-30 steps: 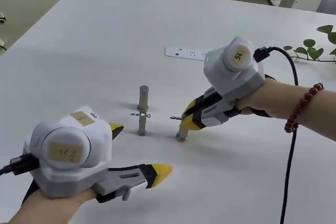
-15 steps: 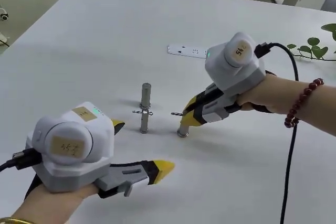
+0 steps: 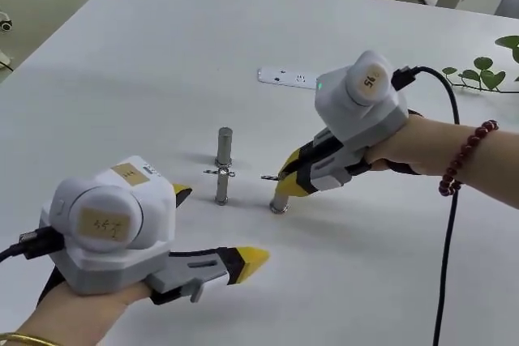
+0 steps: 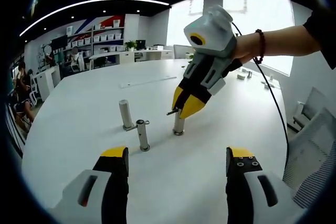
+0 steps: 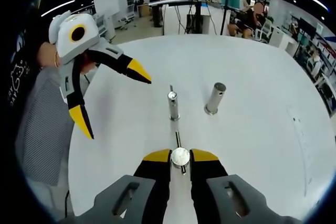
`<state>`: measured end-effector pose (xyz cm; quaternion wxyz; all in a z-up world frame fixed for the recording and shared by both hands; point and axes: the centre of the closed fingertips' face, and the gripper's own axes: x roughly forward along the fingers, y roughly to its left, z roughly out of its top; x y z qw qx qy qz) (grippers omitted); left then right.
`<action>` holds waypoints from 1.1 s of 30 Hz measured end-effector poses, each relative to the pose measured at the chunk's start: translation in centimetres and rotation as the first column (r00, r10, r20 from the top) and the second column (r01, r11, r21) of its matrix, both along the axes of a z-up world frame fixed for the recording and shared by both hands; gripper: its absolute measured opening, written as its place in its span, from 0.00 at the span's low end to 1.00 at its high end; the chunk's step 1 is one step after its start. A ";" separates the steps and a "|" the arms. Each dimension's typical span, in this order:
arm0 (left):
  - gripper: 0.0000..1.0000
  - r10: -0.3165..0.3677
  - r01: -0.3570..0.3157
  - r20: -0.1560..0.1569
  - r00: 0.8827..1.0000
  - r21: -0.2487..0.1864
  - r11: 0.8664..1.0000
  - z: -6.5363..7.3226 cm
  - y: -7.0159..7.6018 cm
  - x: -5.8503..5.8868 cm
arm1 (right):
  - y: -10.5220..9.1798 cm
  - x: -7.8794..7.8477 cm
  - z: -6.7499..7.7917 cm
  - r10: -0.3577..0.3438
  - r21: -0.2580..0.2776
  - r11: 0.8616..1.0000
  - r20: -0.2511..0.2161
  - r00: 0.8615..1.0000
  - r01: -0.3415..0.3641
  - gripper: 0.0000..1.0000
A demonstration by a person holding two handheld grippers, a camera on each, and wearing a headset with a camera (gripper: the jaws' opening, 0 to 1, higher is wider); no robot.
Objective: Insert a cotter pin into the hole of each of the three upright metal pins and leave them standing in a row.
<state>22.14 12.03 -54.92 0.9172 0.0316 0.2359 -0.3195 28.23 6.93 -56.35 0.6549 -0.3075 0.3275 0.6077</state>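
Three upright metal pins stand on the white table. The far pin [image 3: 224,145] is bare. A cotter pin crosses the top of the middle pin [image 3: 220,186]. My right gripper [image 3: 286,181] sits over the top of the near-right pin [image 3: 279,202], shut on a cotter pin [image 3: 268,177] whose tip pokes out past it to the left. In the right gripper view that pin's round top [image 5: 180,156] sits between the nearly closed jaws. My left gripper [image 3: 217,226] hovers open and empty near the table's front, apart from the pins.
A white power strip [image 3: 287,79] lies farther back on the table. Green plant leaves [image 3: 485,77] reach in at the right edge. The right gripper's black cable [image 3: 446,224] trails across the table on the right.
Almost nothing has moved. The right gripper stays at the near-right pin with the cotter pin, and the left gripper keeps its place; the head camera shifted slightly.
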 end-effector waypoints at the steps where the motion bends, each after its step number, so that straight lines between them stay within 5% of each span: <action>1: 0.75 0.000 0.000 0.000 1.000 0.000 1.000 0.0 0.0 0.0 | 0.0 0.0 0.0 0.000 0.000 1.000 0.001 1.000 0.000 0.08; 13: 0.75 0.001 -0.001 -0.002 1.000 0.009 1.000 -0.1 0.2 -0.1 | 0.0 0.1 0.0 -0.020 0.007 1.000 -0.001 1.000 0.020 0.14; 19: 0.75 0.003 -0.003 -0.001 1.000 0.007 1.000 -0.1 0.3 0.0 | 0.5 0.1 0.7 -0.063 0.065 0.996 -0.012 0.998 0.064 0.17; 24: 0.76 0.012 -0.012 -0.002 1.000 -0.001 1.000 0.0 0.4 0.2 | 1.6 0.8 1.8 -0.142 0.172 0.974 -0.037 0.989 0.147 0.22; 27: 0.76 0.014 -0.014 -0.002 1.000 0.001 1.000 0.0 0.5 0.2 | 1.9 0.9 1.9 -0.164 0.190 0.967 -0.042 0.986 0.169 0.24; 33: 0.76 0.019 -0.019 0.000 1.000 0.000 1.000 0.0 0.5 0.3 | 3.4 2.1 3.0 -0.242 0.295 0.923 -0.050 0.969 0.246 0.24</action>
